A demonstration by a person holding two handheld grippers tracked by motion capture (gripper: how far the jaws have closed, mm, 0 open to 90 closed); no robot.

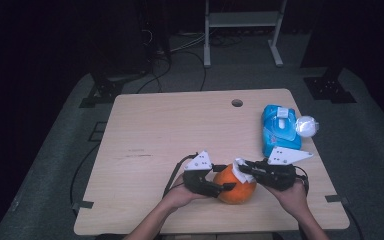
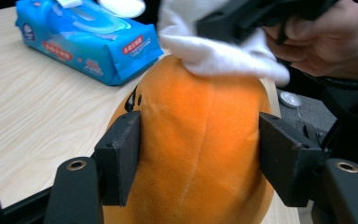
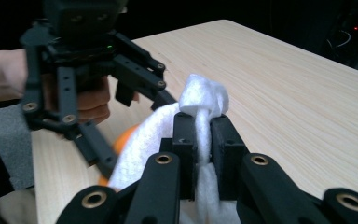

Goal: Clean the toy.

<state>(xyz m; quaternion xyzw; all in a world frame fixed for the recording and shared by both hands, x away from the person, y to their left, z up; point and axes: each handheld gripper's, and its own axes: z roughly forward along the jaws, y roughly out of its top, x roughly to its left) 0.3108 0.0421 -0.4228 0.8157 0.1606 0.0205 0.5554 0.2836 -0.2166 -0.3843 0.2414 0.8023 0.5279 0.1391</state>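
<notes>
Evidently orange plush (image 2: 200,154) between left jaws, seemingly pressed

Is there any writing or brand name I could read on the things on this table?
Blue wipes pack: red labels with white characters and a small round logo, all too blurred to read.
Orange plush toy: small black marks, not readable as text.
White cloth: no writing.
Nothing can be quoted.
</notes>
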